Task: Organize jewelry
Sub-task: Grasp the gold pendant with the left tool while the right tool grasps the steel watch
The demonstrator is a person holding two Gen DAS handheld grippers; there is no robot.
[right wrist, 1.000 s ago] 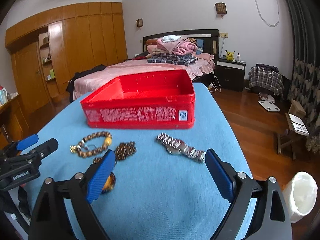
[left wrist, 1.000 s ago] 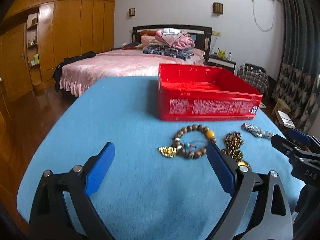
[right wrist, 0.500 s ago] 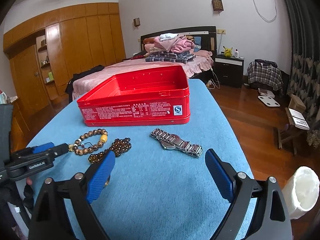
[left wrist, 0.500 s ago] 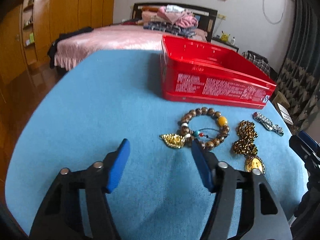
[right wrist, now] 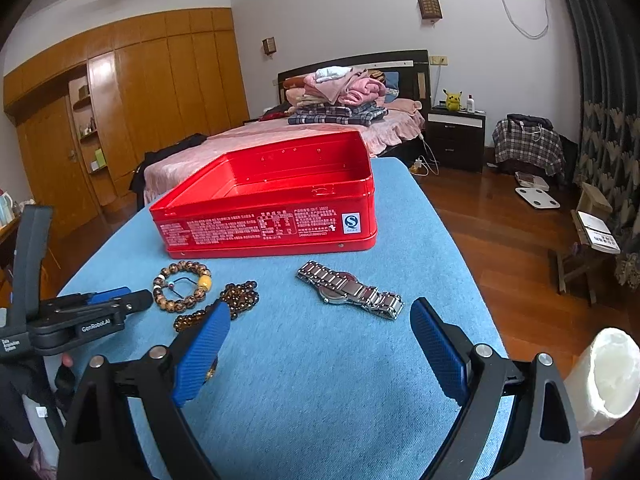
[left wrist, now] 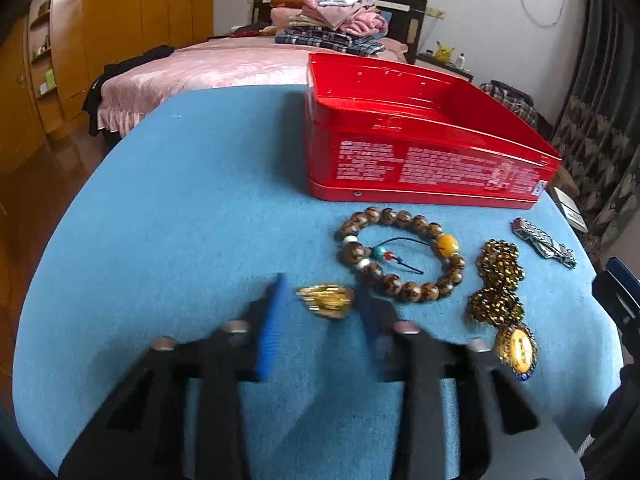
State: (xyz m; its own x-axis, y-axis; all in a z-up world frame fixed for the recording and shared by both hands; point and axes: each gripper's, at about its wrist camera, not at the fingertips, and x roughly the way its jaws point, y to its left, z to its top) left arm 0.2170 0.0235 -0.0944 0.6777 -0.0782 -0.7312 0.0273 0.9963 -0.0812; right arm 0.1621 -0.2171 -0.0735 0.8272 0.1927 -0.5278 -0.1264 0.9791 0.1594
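On the blue table (left wrist: 180, 200) lie a gold ornament (left wrist: 326, 300), a wooden bead bracelet (left wrist: 400, 254), a dark bead necklace (left wrist: 496, 280) with a gold pendant (left wrist: 516, 348), and a steel watch (left wrist: 544, 242). My left gripper (left wrist: 320, 304) is low at the table, its jaws partly closed on either side of the gold ornament, a small gap still showing. My right gripper (right wrist: 320, 344) is open and empty, just short of the watch (right wrist: 352, 290). The open red tin box (right wrist: 272, 200) stands behind the jewelry. The bracelet (right wrist: 182, 286) and necklace (right wrist: 228, 304) also show in the right wrist view.
A bed with folded clothes (right wrist: 340, 96) stands beyond the table. A white paper roll (right wrist: 604, 380) is off the table's right edge. The wooden floor and a nightstand (right wrist: 456, 140) lie to the right.
My left gripper has moved forward and down to the gold ornament, and its jaws have narrowed around it. My right gripper has stayed wide open, nearly still.
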